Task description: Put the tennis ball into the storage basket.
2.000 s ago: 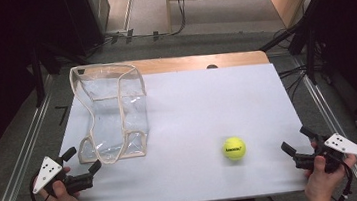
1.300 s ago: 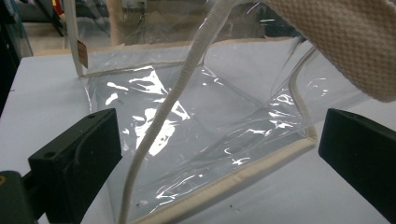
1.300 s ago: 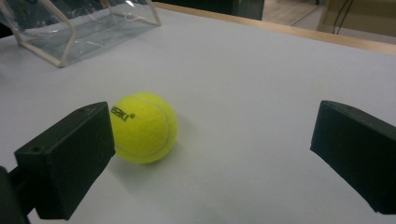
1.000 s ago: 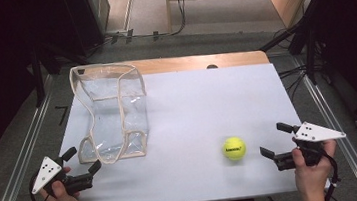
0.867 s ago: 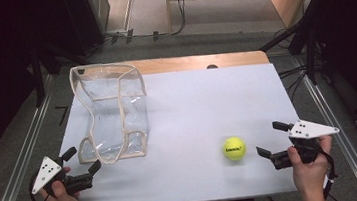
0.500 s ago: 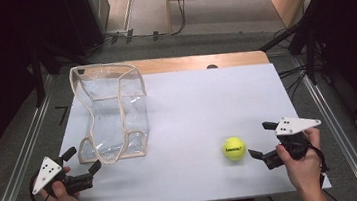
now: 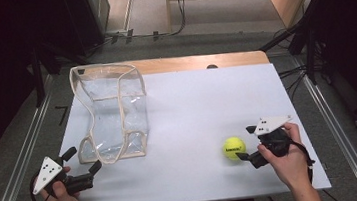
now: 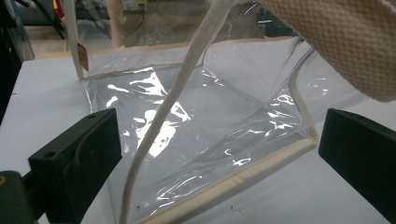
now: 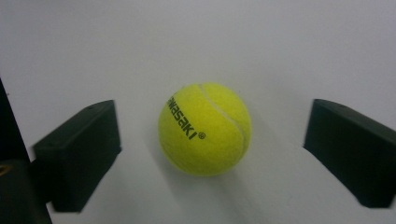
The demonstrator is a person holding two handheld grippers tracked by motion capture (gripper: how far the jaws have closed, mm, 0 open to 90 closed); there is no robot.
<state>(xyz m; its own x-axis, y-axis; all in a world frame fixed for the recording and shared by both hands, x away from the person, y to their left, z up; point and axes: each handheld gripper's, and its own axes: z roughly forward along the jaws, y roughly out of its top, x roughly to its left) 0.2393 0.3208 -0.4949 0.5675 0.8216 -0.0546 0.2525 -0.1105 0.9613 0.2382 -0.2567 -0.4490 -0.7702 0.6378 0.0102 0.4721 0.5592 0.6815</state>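
Observation:
A yellow tennis ball [image 7: 234,148] lies on the white table top [image 7: 192,104], right of centre near the front. My right gripper [image 7: 245,143] sits just right of it and points at it. In the right gripper view the ball [image 9: 204,128] lies between the two jaws with a gap on each side; the jaws have just been closing and do not touch it. A clear plastic bag with cream trim [image 7: 112,112] stands at the left. My left gripper [image 7: 82,160] rests open at its front corner, and its own view shows the bag [image 8: 210,112] and a strap [image 8: 173,107] close ahead.
The table's wooden back edge [image 7: 187,63] and metal side rails [image 7: 340,128] bound the surface. Dark stands and cables sit on the floor beyond. White table top lies between the bag and the ball.
My right gripper has moved left across the table to the ball, which has stayed in place. The left gripper and the bag have not moved.

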